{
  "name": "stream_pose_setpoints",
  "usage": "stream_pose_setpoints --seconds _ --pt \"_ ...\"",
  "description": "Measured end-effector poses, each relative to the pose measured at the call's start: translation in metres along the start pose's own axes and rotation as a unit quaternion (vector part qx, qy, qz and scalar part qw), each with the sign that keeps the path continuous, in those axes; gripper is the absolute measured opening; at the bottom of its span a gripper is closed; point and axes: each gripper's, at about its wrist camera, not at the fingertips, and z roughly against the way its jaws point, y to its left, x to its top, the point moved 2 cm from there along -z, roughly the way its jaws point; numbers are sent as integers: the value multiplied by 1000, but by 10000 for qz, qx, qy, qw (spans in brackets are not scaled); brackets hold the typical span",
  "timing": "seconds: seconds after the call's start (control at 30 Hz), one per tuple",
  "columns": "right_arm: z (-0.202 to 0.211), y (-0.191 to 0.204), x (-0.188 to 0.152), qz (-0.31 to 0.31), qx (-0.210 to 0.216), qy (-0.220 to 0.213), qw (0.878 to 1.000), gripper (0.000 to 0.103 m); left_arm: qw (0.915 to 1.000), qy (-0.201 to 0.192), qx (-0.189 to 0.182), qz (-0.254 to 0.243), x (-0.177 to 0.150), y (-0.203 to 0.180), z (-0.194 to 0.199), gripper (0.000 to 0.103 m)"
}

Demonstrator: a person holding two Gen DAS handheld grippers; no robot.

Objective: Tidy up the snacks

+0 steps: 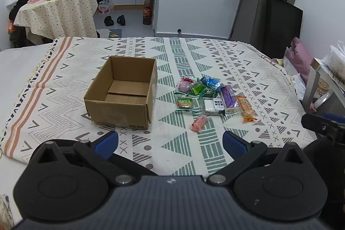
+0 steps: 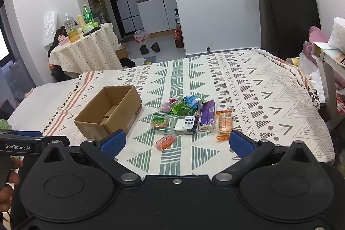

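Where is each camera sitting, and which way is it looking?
Left wrist: sits on the left gripper, looking forward over its open blue fingers at the cardboard box; the right gripper's black body shows at the right edge.
Right wrist: sits on the right gripper, looking forward at the snack pile; a hand holding the left gripper shows at the left edge.
Both see the box, snacks and patterned cloth.

My left gripper (image 1: 170, 142) hung spread wide, holding nothing, above the patterned cloth (image 1: 215, 57). Ahead and slightly left sat the open cardboard box (image 1: 120, 109). Ahead right lay the snack pile (image 1: 213, 96), a pink packet (image 1: 199, 123) nearest.
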Motion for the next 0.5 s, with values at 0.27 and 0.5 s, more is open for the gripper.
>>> stream_pose_setpoints --seconds 0.27,0.5 --pt "1 10 0 157 38 -24 9999 103 10000 -7 -37 34 -1 5 2 102" --pt "0 16 2 261 33 -12 9997 103 10000 -21 -40 70 -1 6 3 102"
